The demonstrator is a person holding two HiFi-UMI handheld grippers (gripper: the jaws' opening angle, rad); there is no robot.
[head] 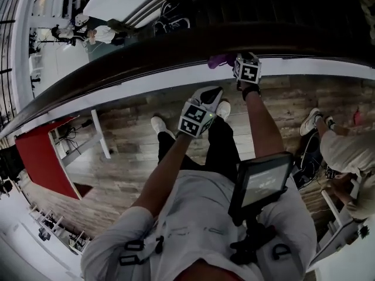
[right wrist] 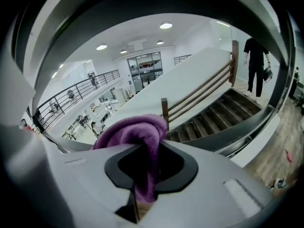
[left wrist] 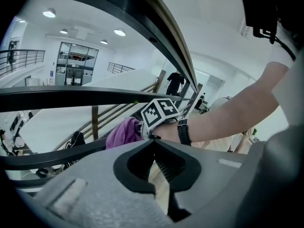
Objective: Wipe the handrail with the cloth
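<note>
Here the right gripper (right wrist: 145, 170) is clamped on a crumpled purple cloth (right wrist: 135, 132), holding it at the near edge of the dark brown curved handrail (head: 135, 57). The left gripper (left wrist: 159, 163), jaws closed together on nothing, hangs below the rail, near the right one.

There are two grippers, a left gripper (head: 211, 95) and a right gripper (head: 244, 63), one purple cloth (head: 220, 60), one dark handrail (head: 146, 50) and one wristwatch (head: 251, 89).
</note>
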